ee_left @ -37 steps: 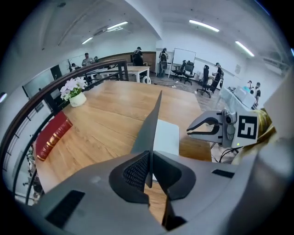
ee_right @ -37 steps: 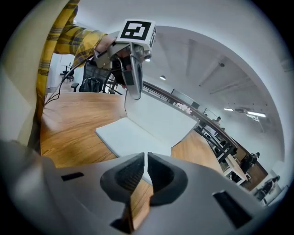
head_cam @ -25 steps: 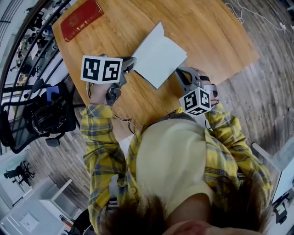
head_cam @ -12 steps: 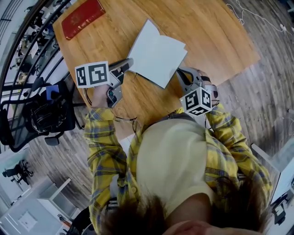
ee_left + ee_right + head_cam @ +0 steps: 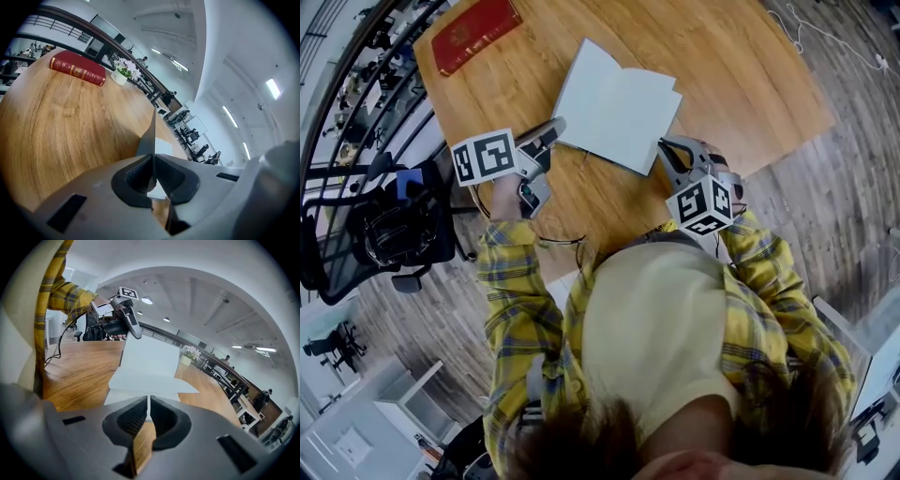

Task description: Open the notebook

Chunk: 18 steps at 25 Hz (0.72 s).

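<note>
The white notebook [image 5: 623, 111] lies half open on the wooden table [image 5: 731, 66]. Its cover [image 5: 579, 89] is lifted and swung out to the left. My left gripper [image 5: 553, 127] is shut on the cover's outer edge. In the left gripper view the cover [image 5: 152, 133] shows edge-on as a thin sheet pinched between the jaws of the left gripper [image 5: 153, 159]. My right gripper [image 5: 662, 150] is shut at the notebook's near right corner. In the right gripper view the pages [image 5: 149, 364] lie flat just beyond the right gripper [image 5: 148, 401], with nothing pinched between its jaws.
A red book [image 5: 473, 33] lies at the table's far left corner, also in the left gripper view as the red book [image 5: 77, 68] beside a small flower pot [image 5: 123, 74]. A black office chair [image 5: 380, 234] stands off the table's left edge. A cable [image 5: 806, 37] runs on the floor.
The left gripper has rolled and drawn left and slightly toward me with the cover, so the notebook stands wider open. The right gripper has stayed put.
</note>
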### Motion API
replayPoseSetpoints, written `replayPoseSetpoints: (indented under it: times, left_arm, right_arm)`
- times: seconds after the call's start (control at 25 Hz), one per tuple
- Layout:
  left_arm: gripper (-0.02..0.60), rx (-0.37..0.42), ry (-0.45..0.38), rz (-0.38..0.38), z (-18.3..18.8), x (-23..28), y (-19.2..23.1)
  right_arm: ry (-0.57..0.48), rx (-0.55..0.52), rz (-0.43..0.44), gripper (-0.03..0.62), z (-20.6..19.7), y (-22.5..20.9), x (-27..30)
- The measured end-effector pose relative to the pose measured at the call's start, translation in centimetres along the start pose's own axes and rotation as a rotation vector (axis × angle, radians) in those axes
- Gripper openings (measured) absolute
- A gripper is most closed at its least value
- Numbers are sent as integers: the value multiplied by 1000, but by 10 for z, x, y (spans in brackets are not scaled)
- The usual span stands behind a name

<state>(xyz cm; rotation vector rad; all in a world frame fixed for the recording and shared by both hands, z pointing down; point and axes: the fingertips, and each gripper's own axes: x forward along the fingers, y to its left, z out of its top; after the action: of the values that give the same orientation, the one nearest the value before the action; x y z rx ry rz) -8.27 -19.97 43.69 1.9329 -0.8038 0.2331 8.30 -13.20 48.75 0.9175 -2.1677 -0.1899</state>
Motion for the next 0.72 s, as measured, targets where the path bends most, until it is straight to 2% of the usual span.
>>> replayPoseSetpoints:
  times: [0.36,0.72]
  left_arm:
    - [18,-44,-97,2,-7,-16,14]
    - [18,-40,-215,22,-25,-35,21]
  right_arm:
    - [-2,27,14,72,6,3,6]
    - [7,33,24,72,9,8,9]
